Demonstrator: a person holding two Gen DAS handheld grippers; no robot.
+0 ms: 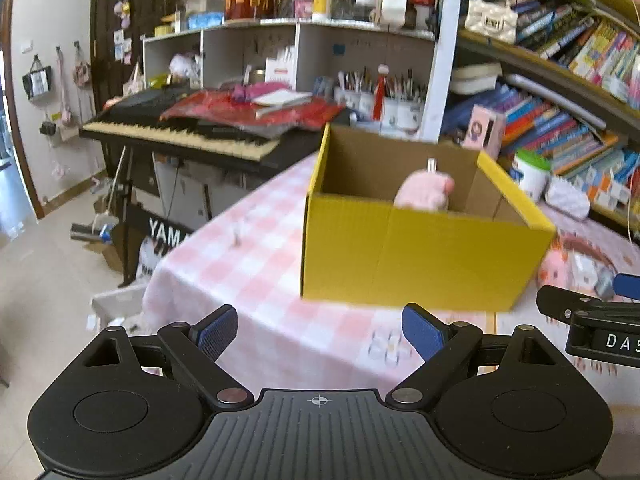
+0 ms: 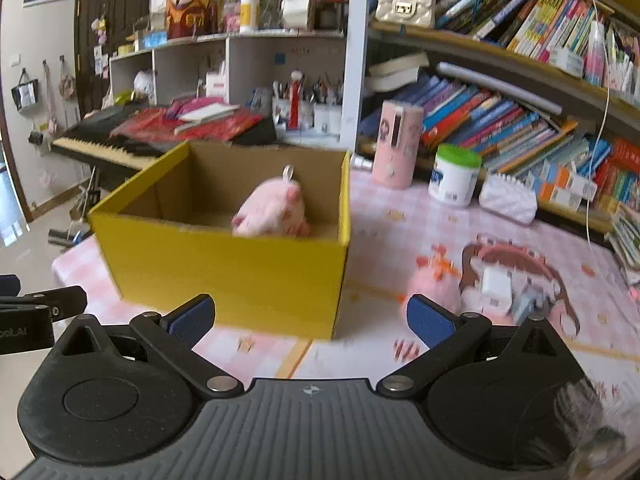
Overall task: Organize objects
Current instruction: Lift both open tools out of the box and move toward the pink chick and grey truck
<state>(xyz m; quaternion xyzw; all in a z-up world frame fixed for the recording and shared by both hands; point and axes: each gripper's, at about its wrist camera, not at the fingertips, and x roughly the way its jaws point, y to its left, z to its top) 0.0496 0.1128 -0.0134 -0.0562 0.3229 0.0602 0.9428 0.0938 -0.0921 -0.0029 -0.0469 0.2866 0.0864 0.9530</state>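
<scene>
— Where are your jaws right now?

— My left gripper stands wide apart with nothing between the blue pads; under it I see only the pink checked cloth. My right gripper is spread the same way, also holding nothing.

— And the box?

— The yellow box sits on the table, open at the top, ahead of both grippers. From the left view it lies ahead and to the right; from the right view, ahead and to the left.

— Anything in it?

— A pink plush with a metal ring on top, leaning near the box's right wall.

— What is outside the box?

— To its right, on the cloth, a second pink plush, just beyond my right pad. Next to that lies a small white block and something grey-blue, too blurred for me to name. Farther back stand a pink canister, a white jar with a green lid, and a white pouch.

— Can each gripper see the other?

— Yes, each shows at the edge of the other's view.
</scene>
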